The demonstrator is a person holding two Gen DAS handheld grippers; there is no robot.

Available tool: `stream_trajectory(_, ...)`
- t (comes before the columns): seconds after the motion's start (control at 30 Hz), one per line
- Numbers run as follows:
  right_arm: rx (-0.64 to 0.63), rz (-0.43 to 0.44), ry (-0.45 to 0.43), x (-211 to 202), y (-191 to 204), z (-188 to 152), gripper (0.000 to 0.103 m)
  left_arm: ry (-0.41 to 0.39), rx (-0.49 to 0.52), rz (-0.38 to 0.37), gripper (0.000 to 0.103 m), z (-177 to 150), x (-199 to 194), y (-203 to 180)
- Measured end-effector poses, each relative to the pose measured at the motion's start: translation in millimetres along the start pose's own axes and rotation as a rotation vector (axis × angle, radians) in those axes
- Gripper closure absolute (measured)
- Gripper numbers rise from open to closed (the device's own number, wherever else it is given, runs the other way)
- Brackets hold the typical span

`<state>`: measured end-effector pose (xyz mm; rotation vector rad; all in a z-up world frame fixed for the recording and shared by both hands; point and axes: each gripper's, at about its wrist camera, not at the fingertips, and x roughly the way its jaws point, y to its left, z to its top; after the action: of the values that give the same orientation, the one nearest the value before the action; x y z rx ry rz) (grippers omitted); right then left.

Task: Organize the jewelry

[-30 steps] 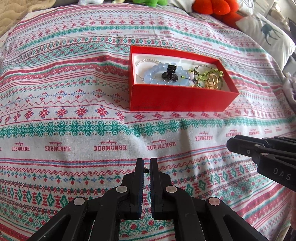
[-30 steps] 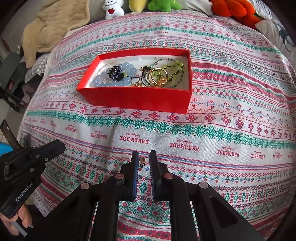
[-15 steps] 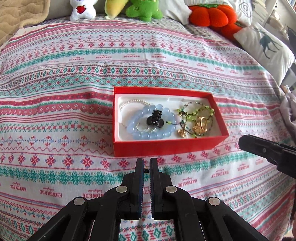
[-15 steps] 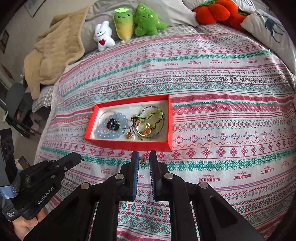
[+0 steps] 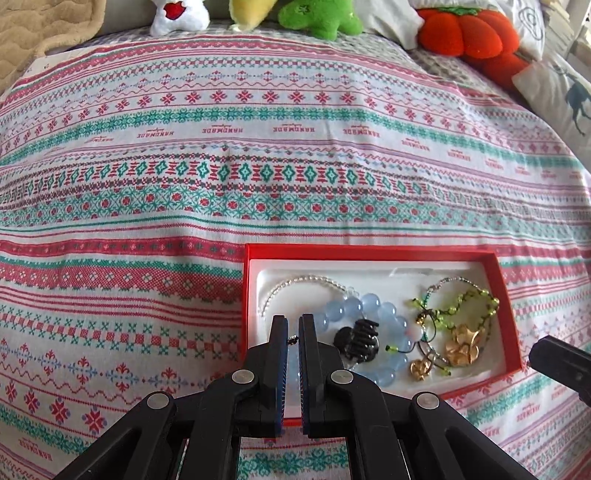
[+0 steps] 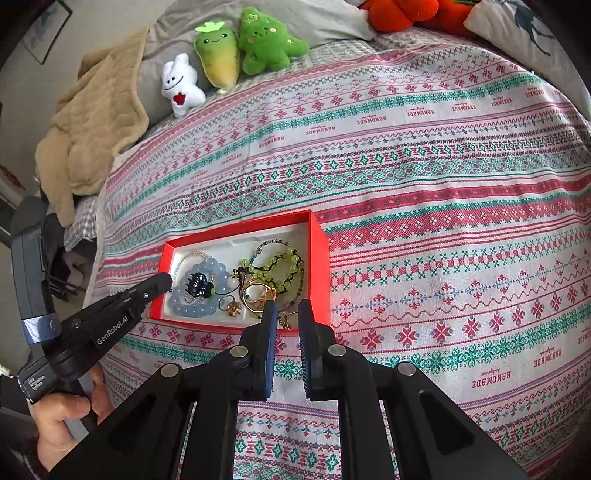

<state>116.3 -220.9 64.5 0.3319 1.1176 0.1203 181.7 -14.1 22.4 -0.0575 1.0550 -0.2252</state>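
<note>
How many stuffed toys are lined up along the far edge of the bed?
4: white toy, yellow-green carrot, green tree, side by side; orange pumpkin further right. More may sit outside the frame.

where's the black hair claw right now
In the left wrist view the black hair claw sits inside the red box, on the ring of the blue bead bracelet, left of the gold pieces.

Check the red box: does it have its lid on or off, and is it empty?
Lid off, not empty. The red box lies uncovered, with a blue bead bracelet, black hair clip and gold pieces inside.
</note>
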Motion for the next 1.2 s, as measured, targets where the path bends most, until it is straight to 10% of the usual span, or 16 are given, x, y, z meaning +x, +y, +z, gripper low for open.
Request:
stream_trajectory(0.73, 0.001, -0.024, 0.028, 25, 3, 10, 0.089, -0.014, 0.034, -0.007, 0.05, -52, -47, 1)
stream_trajectory(1.2, -0.096, -0.057, 0.034, -19, 17, -41, 0.045, -0.035, 0.068, 0.055, 0.006, -98, -82, -18)
